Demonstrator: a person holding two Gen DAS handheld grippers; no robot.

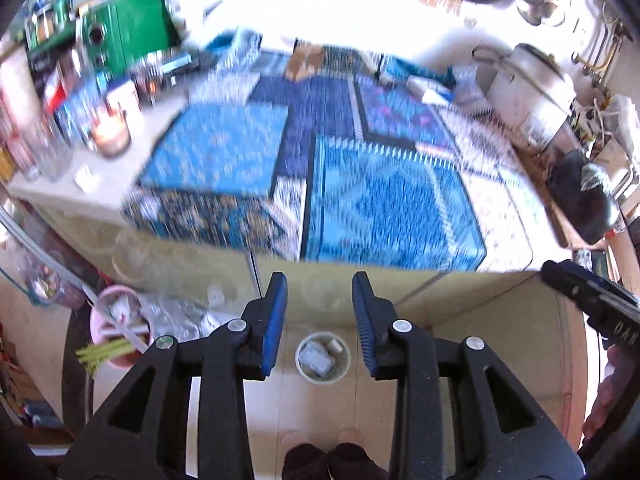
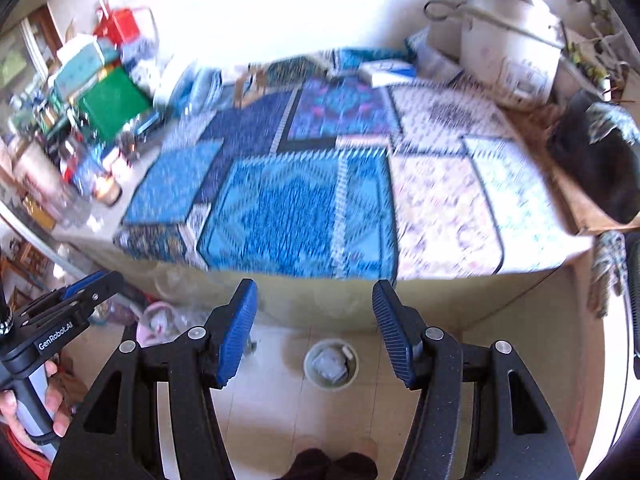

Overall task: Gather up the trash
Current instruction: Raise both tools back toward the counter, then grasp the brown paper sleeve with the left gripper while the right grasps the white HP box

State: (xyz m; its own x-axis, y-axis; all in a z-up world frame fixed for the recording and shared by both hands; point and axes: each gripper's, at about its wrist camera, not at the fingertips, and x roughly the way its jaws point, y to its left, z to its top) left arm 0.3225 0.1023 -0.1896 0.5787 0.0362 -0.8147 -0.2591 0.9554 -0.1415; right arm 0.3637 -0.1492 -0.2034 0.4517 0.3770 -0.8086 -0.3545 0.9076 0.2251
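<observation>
Trash sits in the small round bin on the pale tiled floor, directly below you and just in front of your dark shoe tips; crumpled grey and white scraps fill it, also seen from the right wrist view. Your left gripper has its blue-padded jaws partly apart with nothing between them; only the bin shows through the gap. Your right gripper stands somewhat wider, likewise holding nothing. Both point steeply down over the near edge of the table. Tabletop carries a blue patterned patchwork cloth, heavily motion-blurred. At the far right corner stands a white pot; at the left, a green box and a lit-looking candle jar. Pink bowl on the floor, left of the bin.
</observation>
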